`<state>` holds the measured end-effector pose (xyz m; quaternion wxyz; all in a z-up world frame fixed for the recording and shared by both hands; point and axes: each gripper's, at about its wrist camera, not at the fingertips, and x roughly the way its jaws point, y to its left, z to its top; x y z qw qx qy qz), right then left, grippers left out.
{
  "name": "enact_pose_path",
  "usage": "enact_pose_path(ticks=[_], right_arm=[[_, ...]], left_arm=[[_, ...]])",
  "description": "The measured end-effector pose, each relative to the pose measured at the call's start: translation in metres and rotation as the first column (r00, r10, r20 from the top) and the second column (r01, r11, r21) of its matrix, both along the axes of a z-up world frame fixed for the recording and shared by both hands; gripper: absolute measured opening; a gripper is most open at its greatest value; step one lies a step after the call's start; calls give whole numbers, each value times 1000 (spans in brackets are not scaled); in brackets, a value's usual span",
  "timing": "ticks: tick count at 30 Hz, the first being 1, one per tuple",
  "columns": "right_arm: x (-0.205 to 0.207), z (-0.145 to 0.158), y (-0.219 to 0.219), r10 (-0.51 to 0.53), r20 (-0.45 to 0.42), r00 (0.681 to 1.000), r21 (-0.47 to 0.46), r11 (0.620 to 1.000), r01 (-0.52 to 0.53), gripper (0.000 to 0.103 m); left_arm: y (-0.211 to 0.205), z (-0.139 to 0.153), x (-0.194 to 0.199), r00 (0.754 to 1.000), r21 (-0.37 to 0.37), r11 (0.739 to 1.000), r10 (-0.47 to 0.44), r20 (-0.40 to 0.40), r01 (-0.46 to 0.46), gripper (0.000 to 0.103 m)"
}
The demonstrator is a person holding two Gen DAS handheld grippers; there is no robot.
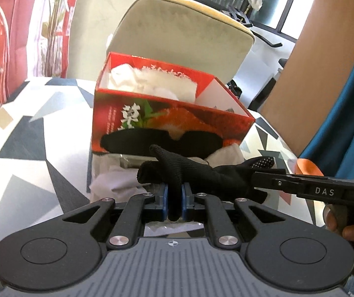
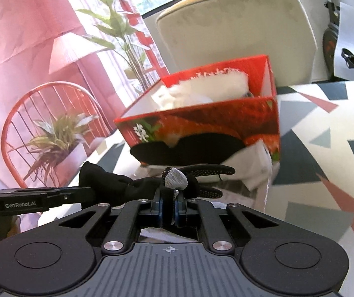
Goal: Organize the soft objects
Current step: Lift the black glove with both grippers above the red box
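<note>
A black knit glove (image 1: 201, 173) with dotted grip and a grey fingertip (image 2: 175, 179) hangs between both grippers above the table. My left gripper (image 1: 175, 193) is shut on one end of it. My right gripper (image 2: 169, 201) is shut on the other end and also shows from the side in the left wrist view (image 1: 263, 175). Just beyond stands an open red box (image 1: 172, 121), also in the right wrist view (image 2: 201, 126), holding white fluffy cloth (image 1: 152, 81). White cloth (image 1: 117, 180) lies under the glove, in front of the box.
The table (image 1: 28, 148) has a white cover with grey and pink triangles. A cream chair back (image 1: 182, 29) stands behind the box. A red wire chair (image 2: 40, 113) with plants and a lamp are at the left, and a brown board (image 1: 313, 61) at the right.
</note>
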<state>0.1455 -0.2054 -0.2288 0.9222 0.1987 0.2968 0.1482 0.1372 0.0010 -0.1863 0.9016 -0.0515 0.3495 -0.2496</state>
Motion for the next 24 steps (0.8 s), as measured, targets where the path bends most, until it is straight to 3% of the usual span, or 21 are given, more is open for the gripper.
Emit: enact_pose_path(ticks=[13, 19, 24], right_arm=[[34, 19, 14, 19, 40, 999, -68, 998, -16, 7], [57, 43, 14, 10, 82, 997, -90, 996, -3, 7], [86, 68, 11, 8, 116, 993, -106, 994, 5, 7]], left_arm=[[3, 20, 32, 1000, 41, 999, 21, 24, -22, 12], [-2, 39, 53, 999, 36, 999, 24, 49, -26, 12], [-6, 62, 76, 992, 31, 999, 41, 116, -45, 12]])
